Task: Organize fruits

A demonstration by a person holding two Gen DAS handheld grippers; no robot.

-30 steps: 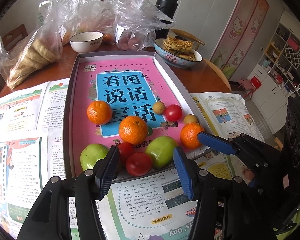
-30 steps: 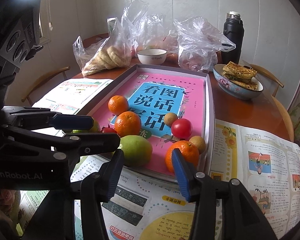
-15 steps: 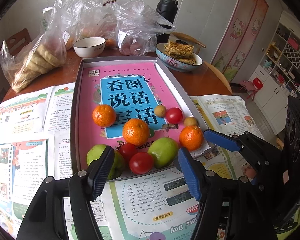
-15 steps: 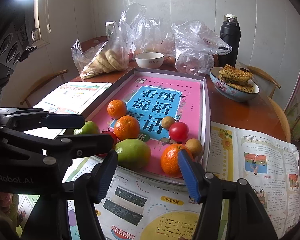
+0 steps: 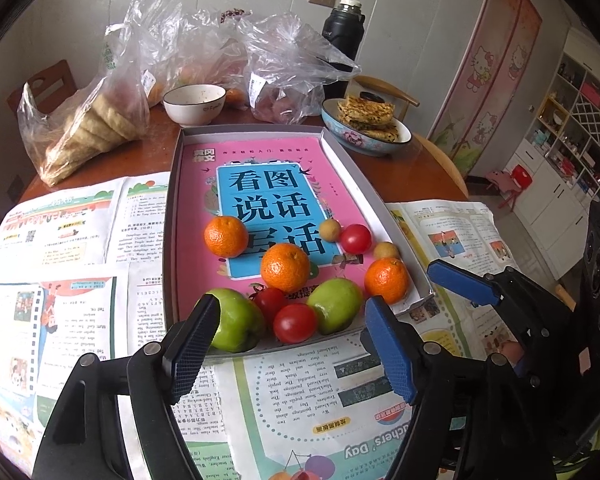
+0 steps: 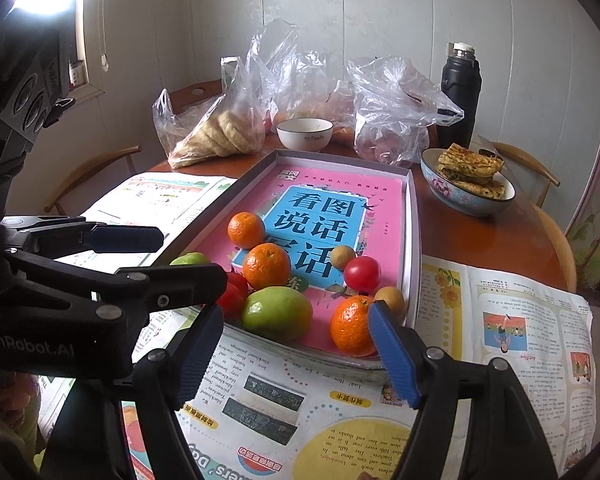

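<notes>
Brown wooden round table (image 5: 412, 168) carries open newspapers (image 5: 60, 264) and a shallow grey cardboard box lid (image 5: 172, 216) lined with a pink book cover. Crowded toward the lid's near edge lie two green mangoes (image 5: 336, 306), three orange tangerines (image 5: 285, 268), three red cherry tomatoes (image 5: 295, 323) and two small tan longans (image 5: 330, 229). One tangerine sits at the near right corner. The left gripper (image 5: 292, 356) and right gripper (image 6: 296, 354) hover just short of that near edge, fingers spread wide, holding nothing.
</notes>
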